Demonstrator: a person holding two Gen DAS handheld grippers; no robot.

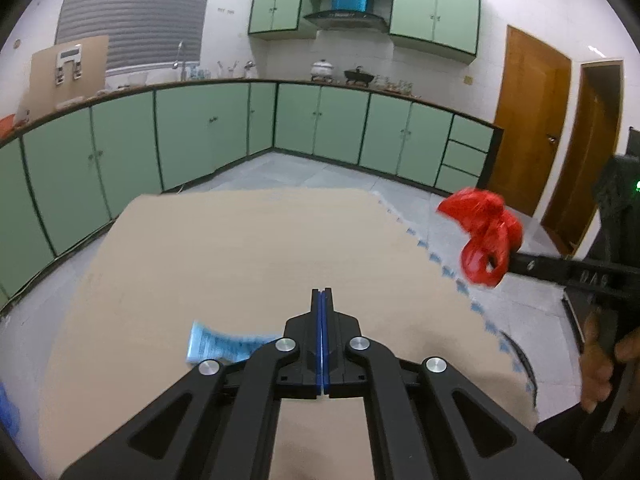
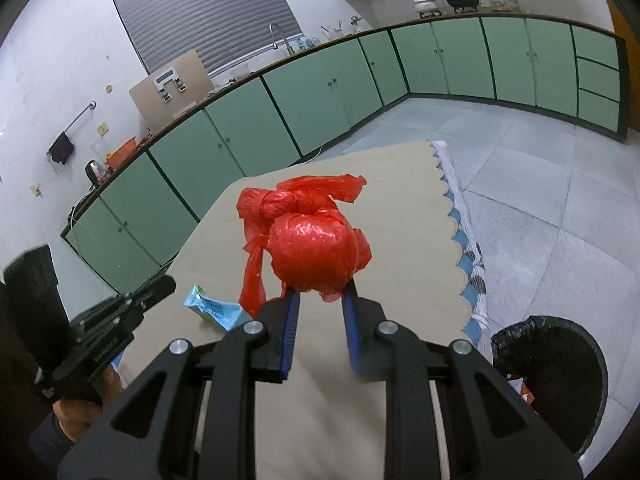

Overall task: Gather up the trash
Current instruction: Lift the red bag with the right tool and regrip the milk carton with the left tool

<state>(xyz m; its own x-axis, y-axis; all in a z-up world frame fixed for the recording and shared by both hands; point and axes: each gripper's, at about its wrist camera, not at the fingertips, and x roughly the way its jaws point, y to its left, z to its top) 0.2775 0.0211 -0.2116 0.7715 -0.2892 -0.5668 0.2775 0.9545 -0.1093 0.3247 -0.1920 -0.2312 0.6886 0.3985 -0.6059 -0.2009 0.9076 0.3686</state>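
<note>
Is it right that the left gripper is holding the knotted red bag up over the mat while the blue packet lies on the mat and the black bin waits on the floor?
Not quite. The right gripper holds the red bag, as the right wrist view shows. The left gripper is shut and empty. The blue packet does lie on the mat, and the black bin stands on the floor.

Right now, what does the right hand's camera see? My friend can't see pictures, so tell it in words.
The right gripper holds a knotted red plastic bag up over a tan mat. A crumpled blue wrapper lies on the mat to the left, and a black-lined trash bin stands on the floor at lower right. Green kitchen cabinets run behind.
</note>
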